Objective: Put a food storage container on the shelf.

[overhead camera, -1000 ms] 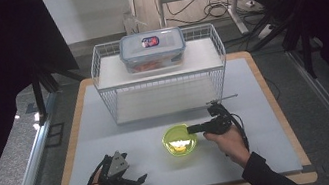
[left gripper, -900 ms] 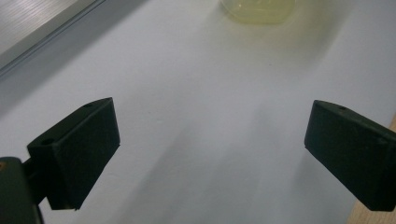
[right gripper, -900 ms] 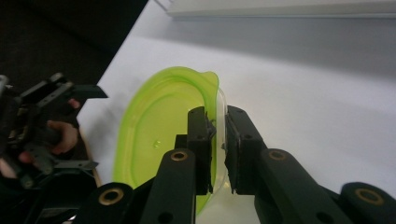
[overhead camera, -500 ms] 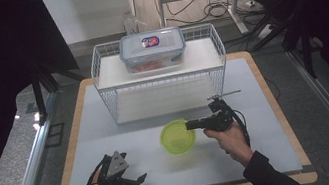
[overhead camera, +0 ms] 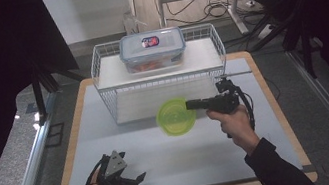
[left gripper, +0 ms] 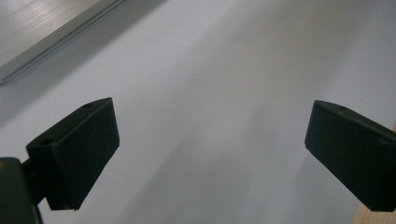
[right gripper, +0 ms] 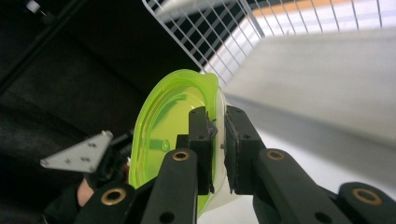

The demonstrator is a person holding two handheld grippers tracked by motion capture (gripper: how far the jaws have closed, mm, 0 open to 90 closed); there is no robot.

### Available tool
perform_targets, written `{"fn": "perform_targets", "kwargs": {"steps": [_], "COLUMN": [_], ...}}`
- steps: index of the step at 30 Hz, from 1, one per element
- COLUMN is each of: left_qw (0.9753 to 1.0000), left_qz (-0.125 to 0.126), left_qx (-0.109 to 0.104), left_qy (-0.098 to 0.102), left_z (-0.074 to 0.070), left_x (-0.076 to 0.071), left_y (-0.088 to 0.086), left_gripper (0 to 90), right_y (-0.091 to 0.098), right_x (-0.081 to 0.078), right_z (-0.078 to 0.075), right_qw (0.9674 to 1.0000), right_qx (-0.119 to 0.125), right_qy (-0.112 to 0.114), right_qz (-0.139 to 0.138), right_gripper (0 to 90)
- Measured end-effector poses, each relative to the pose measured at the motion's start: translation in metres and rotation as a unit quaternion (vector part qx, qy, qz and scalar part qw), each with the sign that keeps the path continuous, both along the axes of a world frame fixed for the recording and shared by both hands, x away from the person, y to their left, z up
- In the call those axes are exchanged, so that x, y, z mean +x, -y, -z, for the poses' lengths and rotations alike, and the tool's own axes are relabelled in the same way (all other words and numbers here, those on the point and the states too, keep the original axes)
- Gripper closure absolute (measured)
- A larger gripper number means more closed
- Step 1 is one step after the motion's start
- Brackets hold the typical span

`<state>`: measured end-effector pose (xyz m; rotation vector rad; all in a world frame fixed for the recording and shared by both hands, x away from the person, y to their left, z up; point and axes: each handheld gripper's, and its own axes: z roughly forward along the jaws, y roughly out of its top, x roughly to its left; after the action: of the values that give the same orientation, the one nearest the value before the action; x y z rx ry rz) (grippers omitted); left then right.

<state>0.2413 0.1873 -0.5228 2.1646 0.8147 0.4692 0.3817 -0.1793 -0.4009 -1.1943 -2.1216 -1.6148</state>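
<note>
Green bowl lifted off table since earlier (rim pinched by right gripper); left gripper jaws wide.

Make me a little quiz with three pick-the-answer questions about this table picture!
1. Where is the lidded box?
A. on top of the wire rack
B. on the floor
C. in the left gripper

2. What colour is the bowl?
A. red
B. bright green
C. black

3. What is the right gripper doing?
A. hanging open
B. lying on the table
C. pinching the bowl's rim

Answers: 1 A, the box sits on the rack's upper shelf. 2 B, it shows lime green in both views. 3 C, the fingers clamp the rim from both sides.
</note>
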Motion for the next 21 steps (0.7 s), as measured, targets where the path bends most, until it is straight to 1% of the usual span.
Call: {"fn": "perform_targets", "kwargs": {"steps": [8,12,16,21], "left_qw": [1.0,1.0,1.0,1.0], "left_qz": [-0.001,0.001,0.003,0.002], "left_qx": [-0.001,0.0,-0.002,-0.002], "left_qy": [0.001,0.001,0.0,0.0], "left_z": [0.0,0.0,0.0,0.0], "left_x": [0.0,0.001,0.001,0.001], "left_y": [0.0,0.0,0.0,0.0], "left_gripper": [2.8,2.8,2.8,2.8], "right_y": [0.003,0.003,0.002,-0.002], "right_x": [0.013,0.02,0.026,0.037], "right_z": [-0.038,-0.06,-0.081,-0.105], "right_qw": [0.9995,0.9987,0.998,0.9971], "right_qx": [0.027,0.042,0.046,0.048], "right_qy": [0.01,0.021,0.035,0.047], "right_qz": [0.013,0.019,0.026,0.037], "right_gripper": [83.1,83.1,83.1,83.2]}}
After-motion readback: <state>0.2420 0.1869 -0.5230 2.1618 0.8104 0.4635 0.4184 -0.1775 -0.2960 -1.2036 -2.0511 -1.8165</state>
